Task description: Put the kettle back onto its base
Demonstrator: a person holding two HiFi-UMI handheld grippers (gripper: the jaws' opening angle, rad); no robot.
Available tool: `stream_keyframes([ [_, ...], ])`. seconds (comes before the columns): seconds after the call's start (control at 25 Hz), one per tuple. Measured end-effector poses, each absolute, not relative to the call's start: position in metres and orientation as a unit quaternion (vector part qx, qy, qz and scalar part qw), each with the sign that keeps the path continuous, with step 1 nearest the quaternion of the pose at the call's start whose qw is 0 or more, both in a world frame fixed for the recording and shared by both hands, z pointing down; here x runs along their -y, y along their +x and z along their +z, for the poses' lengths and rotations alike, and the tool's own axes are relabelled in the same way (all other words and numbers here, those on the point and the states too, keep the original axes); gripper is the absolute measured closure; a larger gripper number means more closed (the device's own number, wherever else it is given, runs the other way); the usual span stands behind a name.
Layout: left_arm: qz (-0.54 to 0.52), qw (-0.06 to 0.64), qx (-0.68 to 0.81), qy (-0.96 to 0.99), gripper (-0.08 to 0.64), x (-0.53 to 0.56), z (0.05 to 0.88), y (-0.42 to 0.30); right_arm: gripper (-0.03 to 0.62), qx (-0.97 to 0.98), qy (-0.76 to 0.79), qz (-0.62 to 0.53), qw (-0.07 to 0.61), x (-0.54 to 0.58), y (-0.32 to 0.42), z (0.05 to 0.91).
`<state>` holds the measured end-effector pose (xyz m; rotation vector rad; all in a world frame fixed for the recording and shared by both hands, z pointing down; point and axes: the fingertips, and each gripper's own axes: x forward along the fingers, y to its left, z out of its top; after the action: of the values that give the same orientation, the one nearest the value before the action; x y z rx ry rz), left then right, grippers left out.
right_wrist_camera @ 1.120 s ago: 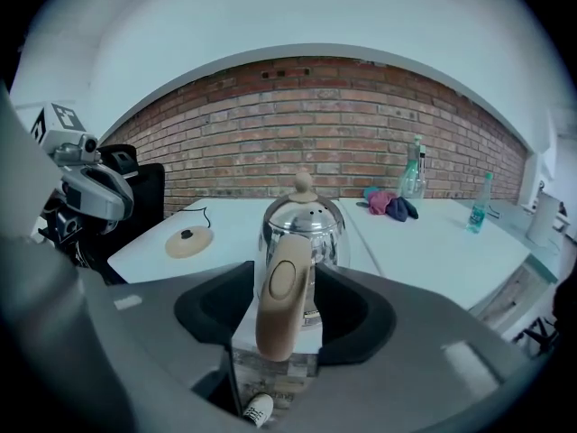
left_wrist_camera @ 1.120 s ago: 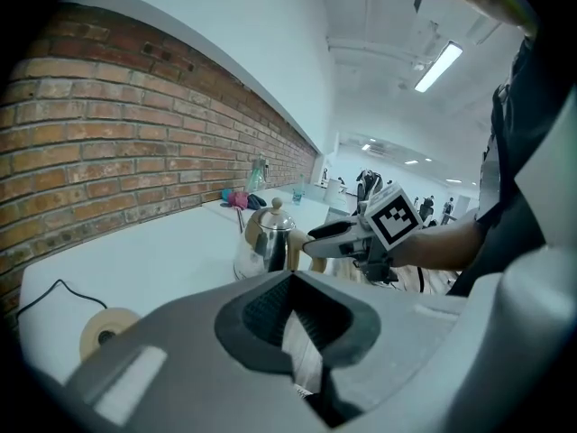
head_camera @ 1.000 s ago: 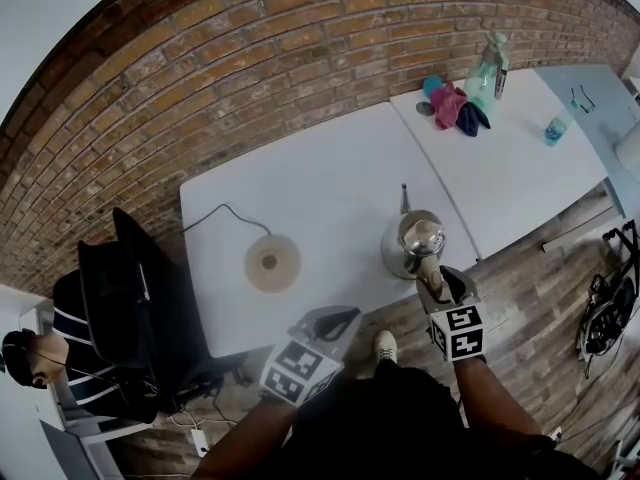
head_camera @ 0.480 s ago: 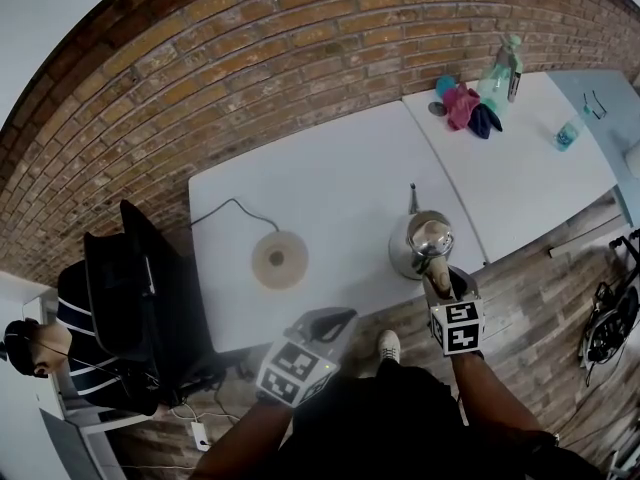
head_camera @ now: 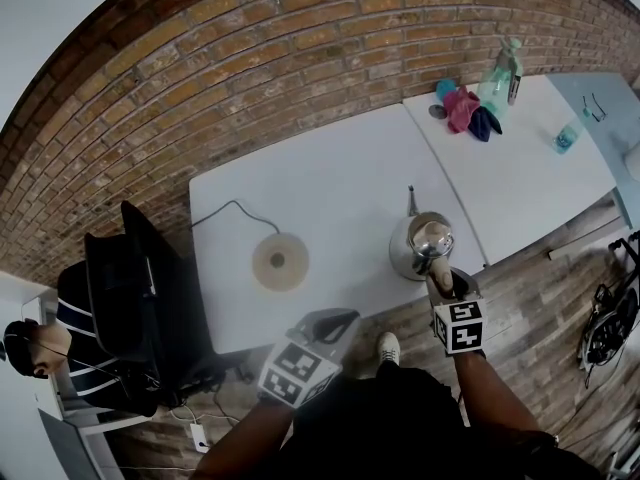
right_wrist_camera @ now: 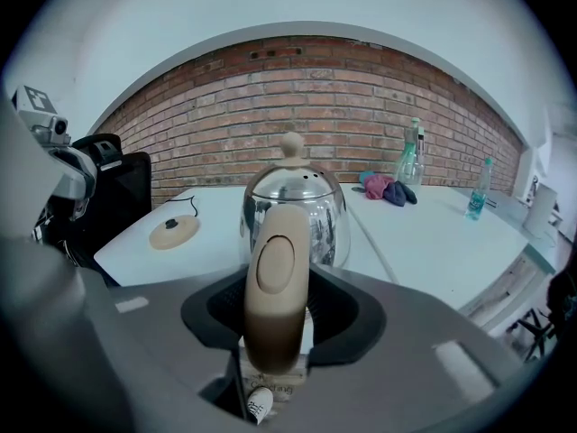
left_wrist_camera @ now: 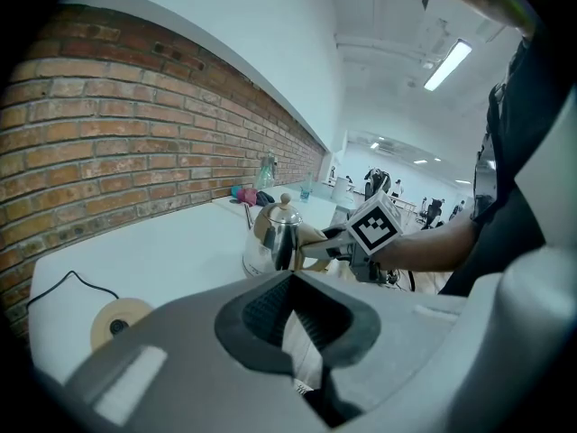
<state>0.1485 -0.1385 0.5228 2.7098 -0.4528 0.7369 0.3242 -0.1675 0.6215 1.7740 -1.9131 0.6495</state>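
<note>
Two white tables [head_camera: 330,183] stand side by side before a brick wall [head_camera: 250,58], with a black chair [head_camera: 140,278] at the left of the frame. Left of centre, the round base [head_camera: 279,261] lies flat on the near table, its cord [head_camera: 222,211] running off toward the upper left. Below it, off the table edge, the left gripper [head_camera: 328,324] hangs with its jaws drawn together on nothing. Right of centre and well apart from the base, the steel kettle [head_camera: 418,248] stands near the table's front edge. The right gripper [head_camera: 440,282] is clamped on its tan handle [right_wrist_camera: 274,287]. At upper right lie bunched cloths [head_camera: 466,110] beside a spray bottle [head_camera: 503,66].
</note>
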Motion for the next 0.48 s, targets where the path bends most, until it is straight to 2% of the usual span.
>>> stream_keyframes([
  [0.2, 0.256, 0.148, 0.161, 0.942, 0.558, 0.138, 0.522, 0.146, 0.437, 0.690, 0.647, 0.235, 0.222, 0.166, 0.333, 0.621],
  [0.48, 0.254, 0.150, 0.168, 0.941, 0.559, 0.140, 0.519, 0.137, 0.442, 0.696, 0.653, 0.242, 0.178, 0.169, 0.328, 0.615],
])
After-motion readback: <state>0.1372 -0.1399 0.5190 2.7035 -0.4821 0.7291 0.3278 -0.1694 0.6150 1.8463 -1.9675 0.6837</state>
